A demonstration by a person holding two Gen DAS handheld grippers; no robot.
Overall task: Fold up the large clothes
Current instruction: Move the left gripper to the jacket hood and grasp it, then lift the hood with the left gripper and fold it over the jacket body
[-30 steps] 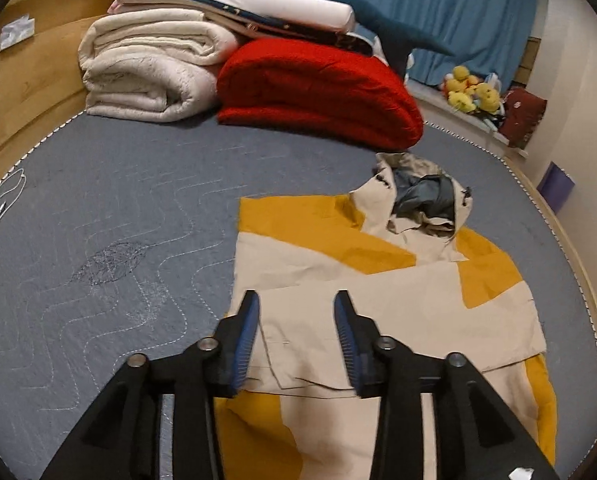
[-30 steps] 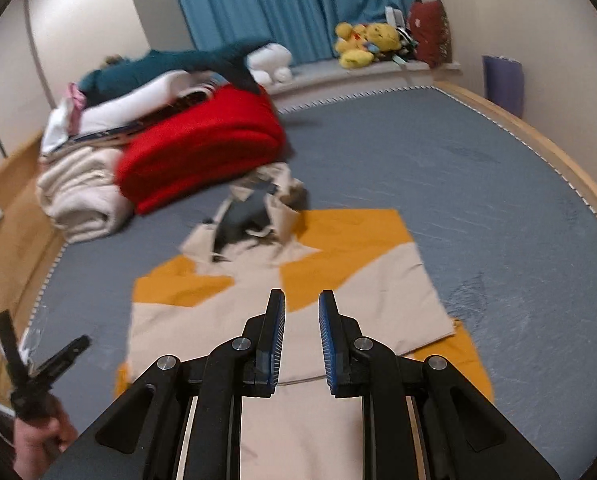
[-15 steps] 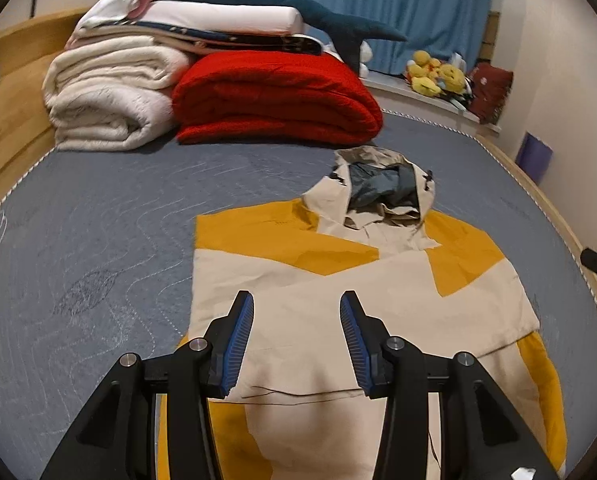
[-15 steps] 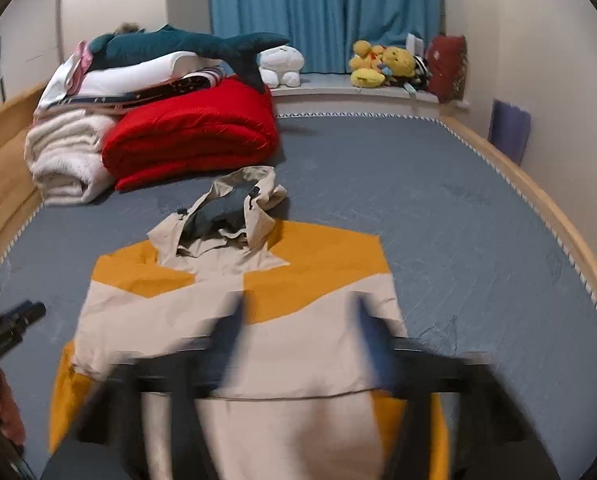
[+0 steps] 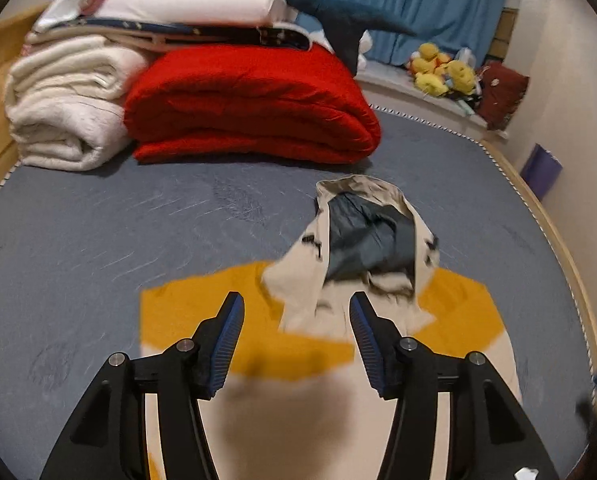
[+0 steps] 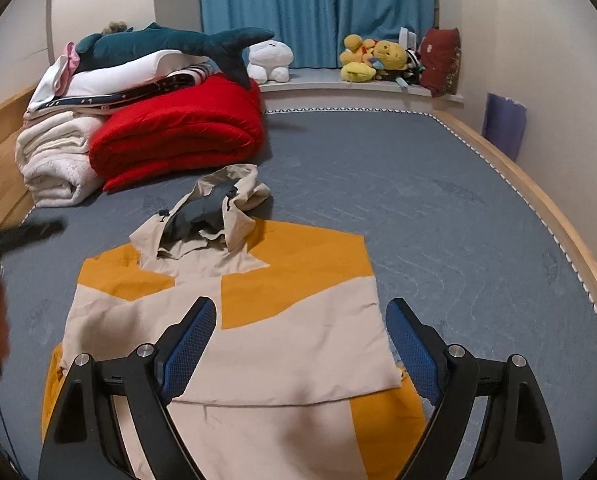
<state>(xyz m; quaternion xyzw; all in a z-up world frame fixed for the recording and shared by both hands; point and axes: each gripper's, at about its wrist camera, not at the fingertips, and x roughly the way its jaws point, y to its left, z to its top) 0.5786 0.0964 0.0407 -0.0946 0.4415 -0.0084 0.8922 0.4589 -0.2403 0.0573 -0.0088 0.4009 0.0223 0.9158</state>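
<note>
Both grippers had spread since 0.5 s ago, esp. the right gripper (image 6: 300, 344), now gaping wide over the jacket (image 6: 258, 320); left gripper (image 5: 296, 336) had pushed fwd toward the hood (image 5: 362, 236), jaws apart, holding nothing. Jacket lay flat w/ sleeves folded in, mid-bed (image 6: 438, 184), hood toward the far edge, near the red blanket (image 6: 178, 136) at the far left corner.
</note>
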